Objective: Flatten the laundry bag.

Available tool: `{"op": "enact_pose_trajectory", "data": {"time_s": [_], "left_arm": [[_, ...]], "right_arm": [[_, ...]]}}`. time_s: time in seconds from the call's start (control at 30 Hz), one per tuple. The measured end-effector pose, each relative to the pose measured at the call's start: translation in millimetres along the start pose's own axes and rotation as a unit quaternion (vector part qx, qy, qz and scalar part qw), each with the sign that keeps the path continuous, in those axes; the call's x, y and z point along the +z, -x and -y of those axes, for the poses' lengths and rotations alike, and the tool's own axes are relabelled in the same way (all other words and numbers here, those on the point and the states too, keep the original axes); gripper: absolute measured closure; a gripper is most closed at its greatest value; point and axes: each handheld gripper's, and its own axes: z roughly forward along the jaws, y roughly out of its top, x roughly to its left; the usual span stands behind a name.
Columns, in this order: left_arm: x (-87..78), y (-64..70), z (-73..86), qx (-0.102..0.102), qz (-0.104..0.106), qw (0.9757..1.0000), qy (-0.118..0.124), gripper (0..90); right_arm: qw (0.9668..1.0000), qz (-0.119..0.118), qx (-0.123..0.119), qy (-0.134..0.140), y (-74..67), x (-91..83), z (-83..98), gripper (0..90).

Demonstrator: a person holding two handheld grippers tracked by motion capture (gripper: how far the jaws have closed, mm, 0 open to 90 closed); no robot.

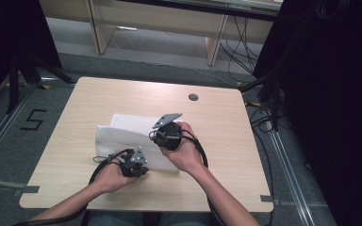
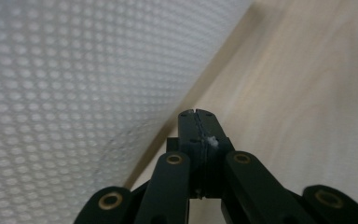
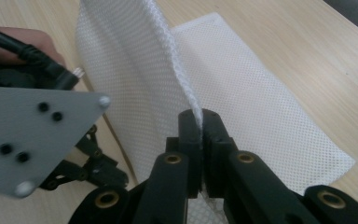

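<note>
A white mesh cloth (image 1: 122, 134) lies on the wooden table (image 1: 217, 122), partly folded. My left gripper (image 1: 144, 169) is at the cloth's near edge; in the left gripper view its jaws (image 2: 196, 114) are pressed together with a white shred of cloth between them, and the mesh (image 2: 51, 93) rises at the left. My right gripper (image 1: 154, 137) sits at the cloth's right side, a little above the table. In the right gripper view the right gripper (image 3: 200, 116) is shut on a raised edge of the cloth (image 3: 261, 107). The left gripper's grey plate (image 3: 32, 135) shows close by.
A round cable hole (image 1: 193, 97) sits in the table's far side. Bare wood surrounds the cloth. Dark curtains and cables (image 1: 273, 94) stand to the right, and a light wooden desk (image 1: 212, 42) stands beyond the table. A "5" (image 1: 32, 119) is marked on the floor at left.
</note>
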Motion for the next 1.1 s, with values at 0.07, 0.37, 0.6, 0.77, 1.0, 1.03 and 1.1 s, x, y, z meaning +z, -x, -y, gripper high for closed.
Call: {"op": "enact_pose_trajectory", "data": {"time_s": [0.07, 0.37, 0.6, 0.77, 1.0, 1.03, 1.1], "left_arm": [[0.7, -2.3, 0.2, -0.006, -0.003, 1.0, 0.003, 89.3], [6.4, -16.6, -2.2, -0.021, -0.01, 0.9996, 0.018, 89.3], [4.2, -20.9, -3.1, -0.018, -0.026, 0.9991, 0.028, 88.9], [-10.3, -18.0, 2.4, -0.021, -0.018, 0.9992, 0.03, 87.3], [-50.9, -22.1, 23.0, -0.047, -0.025, 0.9971, 0.054, 85.5], [-59.0, -23.3, 27.3, -0.057, -0.031, 0.9961, 0.06, 85.4], [-65.9, -23.4, 31.8, -0.056, -0.041, 0.9956, 0.063, 84.8]], "right_arm": [[1.0, 0.0, -0.002, 0.0, -0.4, -0.5, 0.0, 89.0], [1.0, -0.001, -0.008, -0.003, -6.4, -4.0, -1.4, 88.8], [0.9998, 0.001, -0.02, 0.002, -8.1, -4.4, -1.3, 88.8], [0.9992, -0.006, -0.038, 0.008, -9.4, -2.3, 1.2, 88.8], [0.9993, -0.012, -0.036, 0.0, -13.1, -0.1, 8.0, 88.7], [0.9997, -0.012, -0.021, -0.005, -15.2, -0.8, 8.8, 88.7], [0.9997, -0.017, -0.011, -0.016, -18.2, -0.9, 10.5, 88.7]]}}
